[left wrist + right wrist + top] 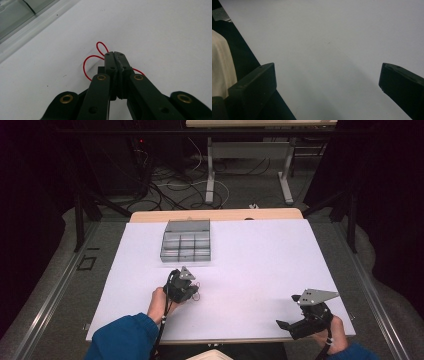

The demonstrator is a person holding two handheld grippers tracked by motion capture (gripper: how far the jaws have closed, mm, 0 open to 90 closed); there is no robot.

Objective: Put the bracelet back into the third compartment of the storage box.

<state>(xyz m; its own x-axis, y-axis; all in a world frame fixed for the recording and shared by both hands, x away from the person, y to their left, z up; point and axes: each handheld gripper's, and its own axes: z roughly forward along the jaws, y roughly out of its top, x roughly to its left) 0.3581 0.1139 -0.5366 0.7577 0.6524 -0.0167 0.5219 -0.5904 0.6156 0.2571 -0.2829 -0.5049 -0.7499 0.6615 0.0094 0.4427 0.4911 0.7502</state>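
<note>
— Where is the red wire [91,60]?
— Mid-worktop [260,250], toward the front edge, near the grey tray [186,241]; the left gripper [115,56] clenches it.
— The right gripper [327,82]?
— At the front right corner, jaws spread, holding nothing.

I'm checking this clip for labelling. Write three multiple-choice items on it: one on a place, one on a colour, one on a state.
1. Where is the clear compartment box?
A. far middle of the white table
B. beside the right gripper
C. on the floor

2. What colour is the thin looped cord?
A. blue
B. red
C. green

3. How are the left gripper fingers?
A. wide open
B. shut on the cord
C. holding the box

Key: 1 A, it stands beyond both grippers; 2 B, red loops show beside the fingers; 3 B, the fingers meet with cord emerging either side.
</note>
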